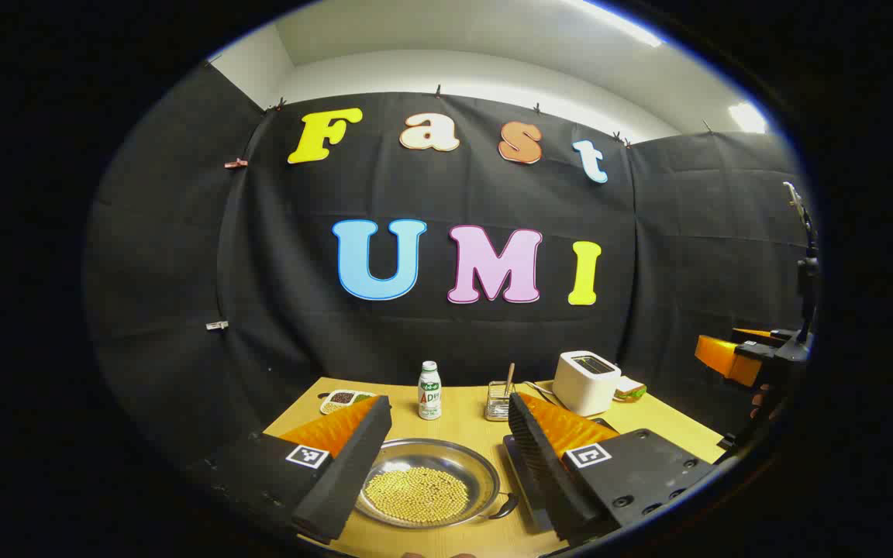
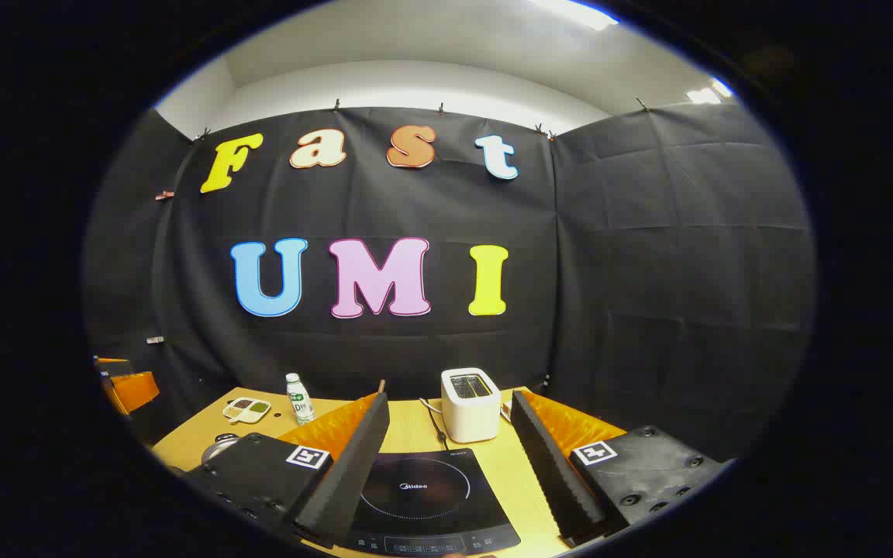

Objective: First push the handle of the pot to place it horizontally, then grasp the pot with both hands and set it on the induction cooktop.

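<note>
Table (image 1: 462, 422): I see everything staged on it.
Induction cooktop (image 2: 423, 496): bare, below my right gripper (image 2: 450, 465), jaws wide, empty.
Pot (image 1: 427, 492): bead-filled, beneath my left gripper (image 1: 446, 457), wide, empty.
Handle (image 1: 507, 508): probably angled toward me.

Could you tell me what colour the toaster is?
White; the toaster shows best in the right gripper view.

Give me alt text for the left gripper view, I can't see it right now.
The left gripper hangs open above a shallow metal pot of small yellow beads, its dark handle pointing right, on a wooden table. Behind stand a small bottle, a glass jar and a white toaster.
</note>
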Available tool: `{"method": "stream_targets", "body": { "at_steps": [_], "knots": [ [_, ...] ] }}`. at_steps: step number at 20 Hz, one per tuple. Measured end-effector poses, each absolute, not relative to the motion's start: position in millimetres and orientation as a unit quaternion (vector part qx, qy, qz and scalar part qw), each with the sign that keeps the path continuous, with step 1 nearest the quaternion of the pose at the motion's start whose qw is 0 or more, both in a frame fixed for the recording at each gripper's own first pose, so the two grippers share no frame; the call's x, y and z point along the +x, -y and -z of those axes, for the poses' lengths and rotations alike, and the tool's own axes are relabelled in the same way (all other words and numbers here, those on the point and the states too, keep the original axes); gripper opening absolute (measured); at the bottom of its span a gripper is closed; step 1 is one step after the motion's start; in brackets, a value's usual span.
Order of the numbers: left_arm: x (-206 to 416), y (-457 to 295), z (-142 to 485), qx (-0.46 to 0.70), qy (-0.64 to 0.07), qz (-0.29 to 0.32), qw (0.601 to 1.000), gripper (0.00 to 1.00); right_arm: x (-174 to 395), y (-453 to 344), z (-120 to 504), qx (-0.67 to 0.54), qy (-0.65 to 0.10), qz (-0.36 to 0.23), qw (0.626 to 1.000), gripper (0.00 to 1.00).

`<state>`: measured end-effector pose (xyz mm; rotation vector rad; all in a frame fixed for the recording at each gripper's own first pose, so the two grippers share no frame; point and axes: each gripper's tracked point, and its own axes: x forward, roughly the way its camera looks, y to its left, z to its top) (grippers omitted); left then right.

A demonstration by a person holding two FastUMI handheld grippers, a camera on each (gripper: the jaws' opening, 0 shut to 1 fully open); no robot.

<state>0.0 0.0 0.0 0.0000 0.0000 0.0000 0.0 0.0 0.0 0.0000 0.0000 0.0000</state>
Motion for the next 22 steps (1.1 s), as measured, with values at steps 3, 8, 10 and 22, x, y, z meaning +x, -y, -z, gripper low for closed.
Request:
{"method": "stream_targets", "body": {
  "at_steps": [3, 8, 10, 22],
  "knots": [
    [-0.9, -7.1, 4.5, -0.002, -0.004, -0.005, 1.000, 0.95, 0.4, -5.8, 4.6, 0.008, -0.008, -0.006, 1.000, 0.98],
    [-1.5, -9.5, 17.7, -0.006, -0.003, -0.005, 1.000, 0.95, -1.2, -11.6, 9.0, 0.001, -0.009, -0.016, 1.000, 0.98],
    [-3.9, -6.3, 27.2, -0.012, -0.010, 0.002, 1.000, 0.95, -2.0, -12.6, 11.1, -0.002, -0.010, -0.018, 1.000, 1.00],
    [-4.4, -2.8, 28.2, -0.009, -0.013, 0.008, 1.000, 0.95, -3.7, -18.0, 15.6, 0.003, -0.014, -0.030, 0.999, 0.98]
  ]
}}
